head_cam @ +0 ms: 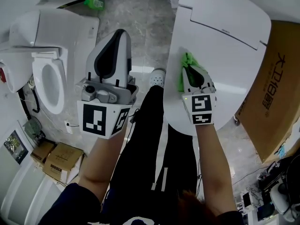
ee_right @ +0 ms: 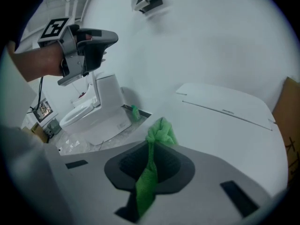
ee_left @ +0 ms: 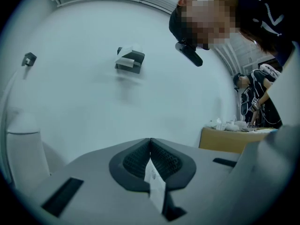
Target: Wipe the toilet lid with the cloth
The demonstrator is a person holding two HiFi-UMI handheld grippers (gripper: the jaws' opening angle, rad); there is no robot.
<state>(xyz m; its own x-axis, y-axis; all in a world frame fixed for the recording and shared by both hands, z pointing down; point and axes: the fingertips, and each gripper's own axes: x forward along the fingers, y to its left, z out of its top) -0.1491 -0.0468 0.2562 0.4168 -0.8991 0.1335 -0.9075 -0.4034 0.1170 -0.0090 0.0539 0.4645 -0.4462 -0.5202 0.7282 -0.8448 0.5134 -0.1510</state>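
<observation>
The white toilet lid [head_cam: 225,27] fills the upper right of the head view and lies ahead in the right gripper view [ee_right: 225,109]. My right gripper [head_cam: 191,71] is shut on a green cloth [head_cam: 187,61], and the cloth's bunched end rests against the lid's left part. In the right gripper view the cloth [ee_right: 158,134] sticks out past the right gripper [ee_right: 154,148]. My left gripper [head_cam: 120,33] is held up off the lid, to the left of it, jaws shut with nothing held. In its own view the left gripper [ee_left: 150,142] faces a blank wall, a small white tag [ee_left: 155,184] at the pads.
A second white toilet [head_cam: 47,78] stands at the left, seat down. A large cardboard box [head_cam: 276,93] lies right of the lid; smaller boxes [head_cam: 58,159] sit lower left. A small green object [head_cam: 93,3] lies on the marble floor [head_cam: 145,27] by the far wall.
</observation>
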